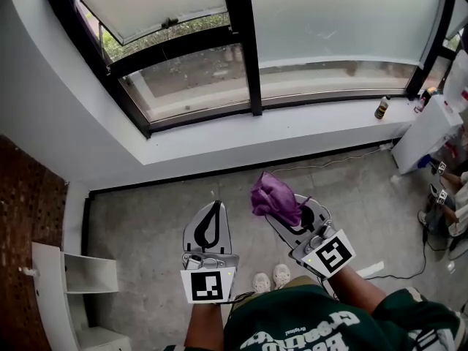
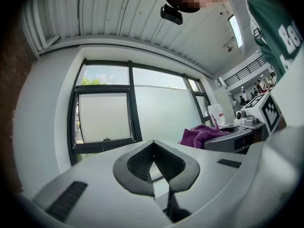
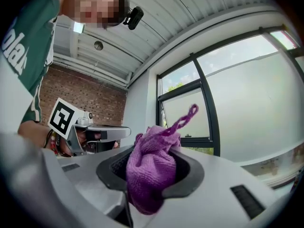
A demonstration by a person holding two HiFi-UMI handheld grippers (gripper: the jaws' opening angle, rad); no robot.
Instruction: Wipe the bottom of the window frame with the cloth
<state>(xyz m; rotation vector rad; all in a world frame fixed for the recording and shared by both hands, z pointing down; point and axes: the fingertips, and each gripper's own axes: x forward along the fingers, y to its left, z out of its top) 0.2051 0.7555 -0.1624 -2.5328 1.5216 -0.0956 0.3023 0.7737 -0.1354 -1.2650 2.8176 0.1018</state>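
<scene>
Two tools hang above the floor (image 1: 139, 218), short of the window frame (image 1: 329, 98); the right tool (image 3: 152, 165) grips the bunched cloth (image 1: 274, 194), likely soft and light, best held mid-bunch; the left tool (image 2: 153, 144) is clenched, empty.

Purple cloth (image 1: 273, 193) in right tool (image 1: 281, 209)

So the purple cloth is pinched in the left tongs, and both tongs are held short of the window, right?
Not quite. The purple cloth is pinched in the right tongs, not the left; the right gripper view shows it bunched between them. The left tongs are shut on nothing. Both are indeed held short of the window.
</scene>
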